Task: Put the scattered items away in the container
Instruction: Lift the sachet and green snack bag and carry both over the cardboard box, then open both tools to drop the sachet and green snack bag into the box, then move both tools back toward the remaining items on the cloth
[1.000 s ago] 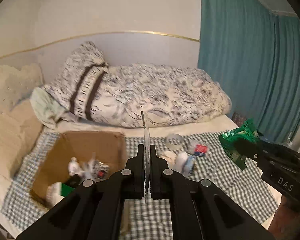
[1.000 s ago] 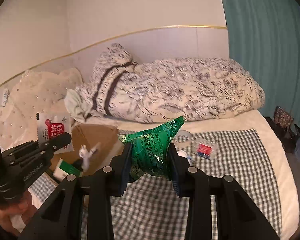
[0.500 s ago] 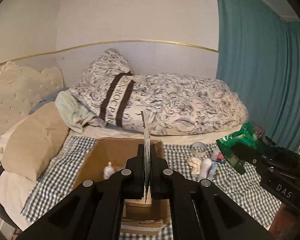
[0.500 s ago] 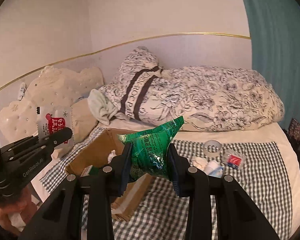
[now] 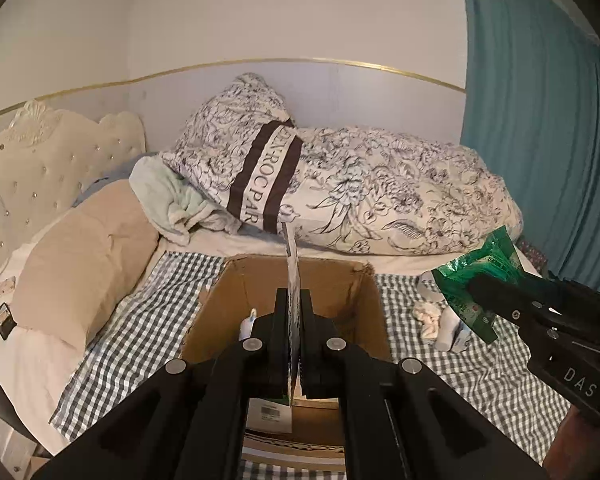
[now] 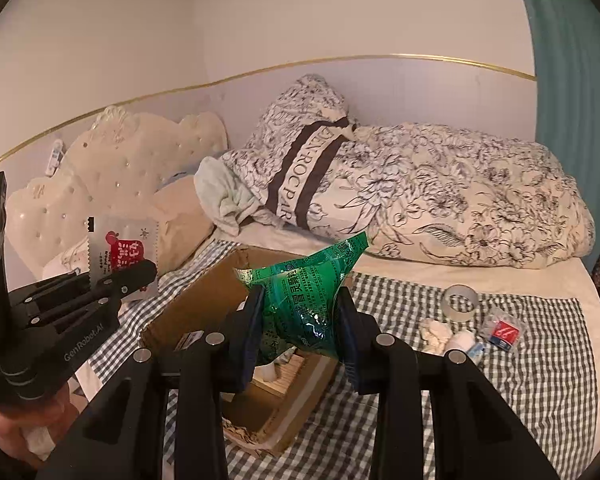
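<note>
A flat white sachet with red print (image 6: pixel 122 256) is held edge-on in the left gripper (image 5: pixel 294 312), whose jaws are pressed tight on it, above the open cardboard box (image 5: pixel 360 312). From the left wrist view only the sachet's thin edge is seen, rising upright between the jaws over the box's opening. A green foil packet (image 6: pixel 304 300) is clamped in the right gripper (image 6: pixel 300 332), its jaws closed against the packet's crumpled sides; it is held in the air over the near right corner of the box, as seen from the right wrist view.

The box is set on a checked cloth (image 6: pixel 540 380) spread over the bed. A small white bottle (image 5: pixel 246 324) and other items partly hidden by the grippers are seen inside it. On the cloth to the right of the box, well apart from it, a roll of clear tape (image 6: pixel 462 302), a crumpled tissue (image 6: pixel 434 330), a small white tube (image 6: pixel 466 342) and a clear sachet with a red label (image 6: pixel 502 326) are left lying near one another. A floral duvet (image 5: pixel 400 196) and a beige pillow (image 5: pixel 80 256) are seen behind the box.
</note>
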`<control>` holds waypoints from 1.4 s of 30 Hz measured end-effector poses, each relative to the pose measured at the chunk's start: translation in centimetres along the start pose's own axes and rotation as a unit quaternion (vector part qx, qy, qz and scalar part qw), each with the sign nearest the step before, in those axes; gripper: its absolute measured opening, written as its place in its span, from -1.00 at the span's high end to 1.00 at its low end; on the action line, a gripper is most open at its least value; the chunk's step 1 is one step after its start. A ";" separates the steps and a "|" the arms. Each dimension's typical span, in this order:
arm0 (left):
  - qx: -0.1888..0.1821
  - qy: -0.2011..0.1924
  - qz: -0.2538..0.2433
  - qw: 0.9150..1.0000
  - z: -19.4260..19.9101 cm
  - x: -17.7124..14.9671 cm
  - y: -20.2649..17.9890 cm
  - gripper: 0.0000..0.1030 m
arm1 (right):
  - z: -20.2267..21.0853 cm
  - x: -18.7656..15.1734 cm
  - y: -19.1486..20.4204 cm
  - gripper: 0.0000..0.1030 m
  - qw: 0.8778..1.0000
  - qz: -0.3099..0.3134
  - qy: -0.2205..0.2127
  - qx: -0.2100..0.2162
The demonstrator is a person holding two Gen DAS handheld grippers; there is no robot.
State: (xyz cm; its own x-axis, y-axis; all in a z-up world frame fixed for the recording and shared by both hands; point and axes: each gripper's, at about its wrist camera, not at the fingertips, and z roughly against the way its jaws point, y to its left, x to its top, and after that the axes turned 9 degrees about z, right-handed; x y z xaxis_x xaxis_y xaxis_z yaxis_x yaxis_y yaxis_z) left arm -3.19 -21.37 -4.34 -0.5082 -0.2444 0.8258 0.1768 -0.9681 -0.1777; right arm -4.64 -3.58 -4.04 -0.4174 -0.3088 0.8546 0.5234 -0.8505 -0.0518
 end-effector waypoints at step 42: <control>0.007 0.058 0.079 0.995 -7.2 -0.1 6.0 -0.15 | -12.7 -2.4 4.8 -0.34 0.993 0.071 0.089 0.035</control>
State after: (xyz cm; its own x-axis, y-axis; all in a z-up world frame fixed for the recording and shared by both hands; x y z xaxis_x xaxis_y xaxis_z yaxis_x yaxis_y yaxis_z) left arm -8.15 -27.51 -9.36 -0.5662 -0.3986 0.7214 0.2736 -0.9165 -0.2917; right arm -10.58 -12.37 -12.89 -0.4577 -0.4994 0.7356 0.6341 -0.7633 -0.1236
